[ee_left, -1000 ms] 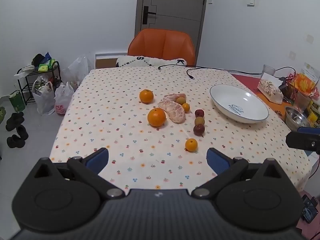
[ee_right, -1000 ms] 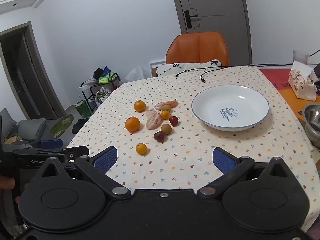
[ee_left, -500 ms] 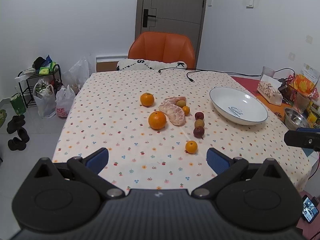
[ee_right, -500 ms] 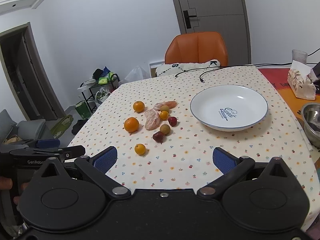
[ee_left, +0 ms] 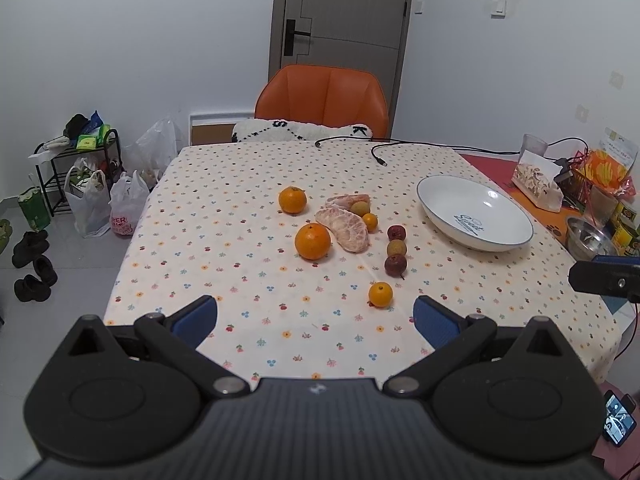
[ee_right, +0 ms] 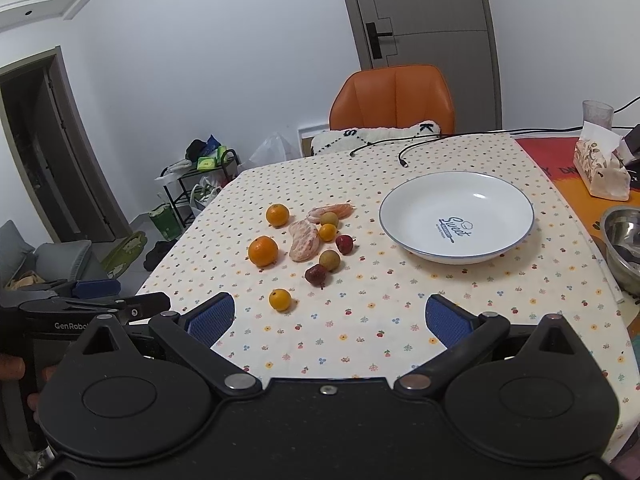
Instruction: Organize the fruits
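Holding both tools over the near edge of the worktop (ee_left: 224,216), I have my left gripper (ee_left: 315,316) spread wide with nothing between its blue pads, and my right gripper (ee_right: 327,314) is the same, wide and empty. I judge the task is at its very start: the white plate (ee_right: 516,240) has no fruit in it, and all the fruit lies on the flowered cloth to its left.

Closest to me is a small orange (ee_left: 380,294). Behind it stand a dark red fruit (ee_left: 395,265), a yellow-brown one (ee_left: 396,248) and a second red one (ee_left: 396,232) in a short row. Further left are the peeled citrus pieces (ee_left: 349,232), a big orange (ee_left: 313,241) and another orange (ee_left: 293,199). Everything must be moved, I think.

Only the right wrist view shows my left tool from the side, with fingers of my hand (ee_right: 12,368) on it, and a dark doorway (ee_right: 48,152). Only the left wrist view shows shoes (ee_left: 34,264) on the floor and a phone (ee_left: 618,422) at the lower right.
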The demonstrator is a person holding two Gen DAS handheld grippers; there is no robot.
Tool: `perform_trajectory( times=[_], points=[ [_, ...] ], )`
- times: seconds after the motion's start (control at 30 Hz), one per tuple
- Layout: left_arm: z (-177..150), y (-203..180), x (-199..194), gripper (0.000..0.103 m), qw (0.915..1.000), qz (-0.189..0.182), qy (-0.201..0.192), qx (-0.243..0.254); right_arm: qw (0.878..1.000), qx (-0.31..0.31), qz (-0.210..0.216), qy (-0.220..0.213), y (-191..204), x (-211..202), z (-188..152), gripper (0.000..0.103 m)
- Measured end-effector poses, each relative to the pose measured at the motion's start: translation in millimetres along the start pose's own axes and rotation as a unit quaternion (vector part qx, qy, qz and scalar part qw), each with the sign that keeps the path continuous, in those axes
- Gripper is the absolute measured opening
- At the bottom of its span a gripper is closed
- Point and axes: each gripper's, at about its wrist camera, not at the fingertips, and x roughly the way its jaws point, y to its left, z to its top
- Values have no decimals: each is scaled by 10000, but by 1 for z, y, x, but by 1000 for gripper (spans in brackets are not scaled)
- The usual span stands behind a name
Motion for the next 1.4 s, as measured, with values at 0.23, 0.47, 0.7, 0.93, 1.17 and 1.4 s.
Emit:
perform_trajectory(
  times=[0.23,0.47,0.7,0.93,1.17,1.4],
  points=[
    [-1,-2,0,103,10000,-26,26,10,10000,-14,34,24,2,0,0,103],
    [-2,-3,2,103,10000,-47,31,22,10000,-8,17,34,2,1,0,103],
    [-3,-4,2,103,10000,-64,31,35,10000,1,15,14,1,0,0,103],
    [-5,-4,4,103,9999,-98,69,35,10000,8,12,31,1,0,0,103],
    [-8,-5,10,103,9998,-180,109,47,10000,-16,29,70,1,2,-2,103],
    [-8,-9,18,103,9998,-146,80,107,9999,43,91,83,-6,5,-2,103]
  ],
)
